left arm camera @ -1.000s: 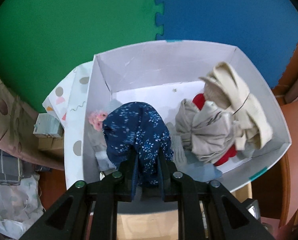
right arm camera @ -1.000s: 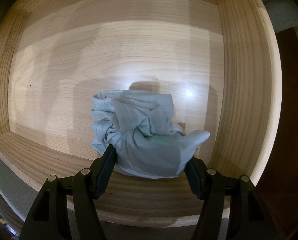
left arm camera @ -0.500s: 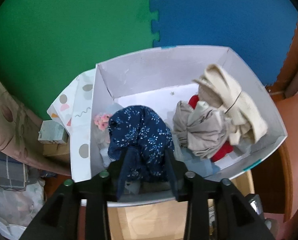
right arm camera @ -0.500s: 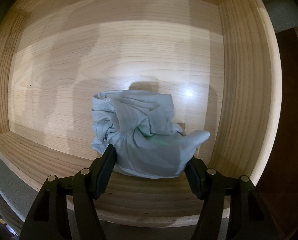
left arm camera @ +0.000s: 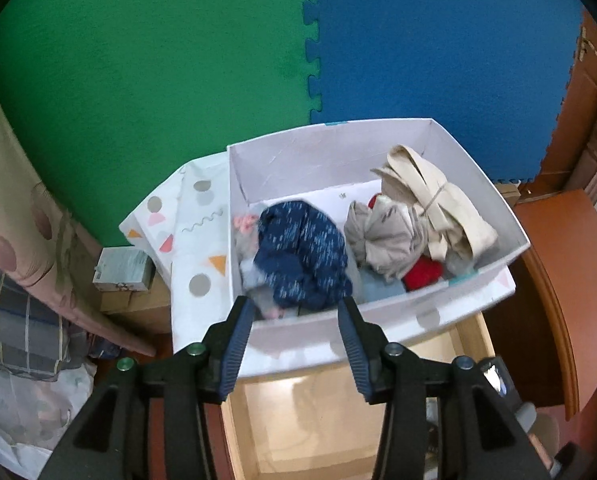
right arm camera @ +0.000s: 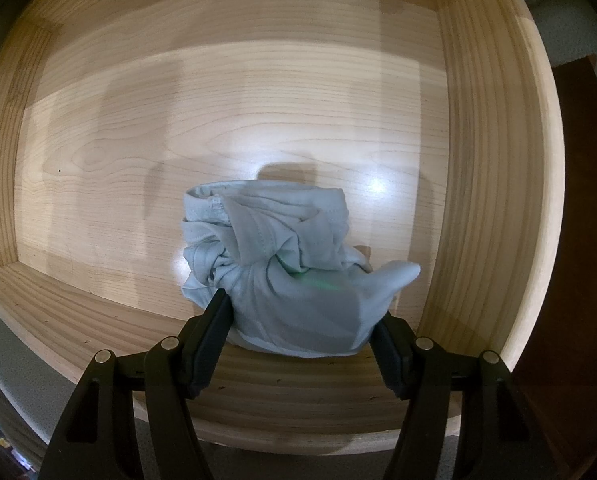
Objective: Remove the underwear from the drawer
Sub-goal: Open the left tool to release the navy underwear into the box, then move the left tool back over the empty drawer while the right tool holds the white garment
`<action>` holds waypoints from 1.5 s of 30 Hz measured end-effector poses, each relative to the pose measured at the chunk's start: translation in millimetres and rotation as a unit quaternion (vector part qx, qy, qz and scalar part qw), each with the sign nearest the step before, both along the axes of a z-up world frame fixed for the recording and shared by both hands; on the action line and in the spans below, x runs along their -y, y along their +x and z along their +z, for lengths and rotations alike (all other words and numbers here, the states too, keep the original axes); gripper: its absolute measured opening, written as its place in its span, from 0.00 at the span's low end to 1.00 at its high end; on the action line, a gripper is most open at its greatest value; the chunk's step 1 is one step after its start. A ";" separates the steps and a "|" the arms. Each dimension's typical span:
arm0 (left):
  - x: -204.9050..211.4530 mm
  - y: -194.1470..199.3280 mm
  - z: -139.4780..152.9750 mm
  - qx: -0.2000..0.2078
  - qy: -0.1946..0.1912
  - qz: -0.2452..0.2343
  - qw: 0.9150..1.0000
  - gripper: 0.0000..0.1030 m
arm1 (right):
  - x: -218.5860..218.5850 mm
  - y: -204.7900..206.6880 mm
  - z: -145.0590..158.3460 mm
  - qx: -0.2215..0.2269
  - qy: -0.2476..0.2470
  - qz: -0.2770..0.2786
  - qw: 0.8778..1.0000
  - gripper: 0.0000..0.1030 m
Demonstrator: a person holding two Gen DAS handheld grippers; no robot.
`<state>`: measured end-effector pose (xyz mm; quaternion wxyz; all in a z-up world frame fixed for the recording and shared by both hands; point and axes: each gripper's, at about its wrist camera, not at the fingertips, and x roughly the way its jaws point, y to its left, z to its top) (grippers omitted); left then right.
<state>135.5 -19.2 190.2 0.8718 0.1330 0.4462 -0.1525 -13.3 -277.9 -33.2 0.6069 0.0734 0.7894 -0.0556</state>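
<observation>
A crumpled navy floral underwear (left arm camera: 302, 252) lies in the white box (left arm camera: 338, 148). My left gripper (left arm camera: 295, 306) hovers above the box's near wall; its jaws are opening and nothing is between them. Below it the light wooden drawer (left arm camera: 318, 420) stands pulled out. In the right wrist view, a bunched pale blue underwear (right arm camera: 274, 240) rests on the drawer floor (right arm camera: 218, 100) near the front right corner. My right gripper (right arm camera: 302, 312) points steeply down, its pads pressed against both sides of that bundle.
The box also holds beige garments (left arm camera: 418, 216), a red piece (left arm camera: 422, 274) and a pink one (left arm camera: 244, 222). A spotted white sheet (left arm camera: 190, 220) lies left of it, then a small carton (left arm camera: 122, 270) and folded fabric. Green (left arm camera: 138, 60) and blue (left arm camera: 438, 40) floor mats lie beyond.
My left gripper has let go of the navy underwear, which now lies in the box, and has pulled back and up with its jaws spreading. The right gripper has not moved.
</observation>
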 end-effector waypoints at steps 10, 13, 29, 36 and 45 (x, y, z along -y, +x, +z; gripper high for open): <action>-36.2 -48.1 -49.8 -0.023 0.020 0.022 0.999 0.44 | -4.1 1.6 0.1 -0.001 -0.001 0.006 1.000 0.60; -45.3 -59.6 -79.4 -0.032 0.041 0.035 0.998 0.44 | -5.2 1.3 0.7 0.001 -0.001 0.005 1.000 0.60; -77.3 -83.8 -184.2 -0.064 0.050 0.080 0.994 0.44 | -12.4 -1.8 3.4 0.005 -0.005 0.010 1.000 0.59; -88.7 -84.3 -198.2 -0.071 0.013 0.087 0.994 0.44 | -12.4 2.2 2.5 0.001 -0.005 0.012 1.000 0.60; -89.1 -86.1 -205.3 -0.056 -0.007 0.094 0.994 0.44 | -14.8 3.8 3.3 0.004 -0.009 0.018 1.000 0.60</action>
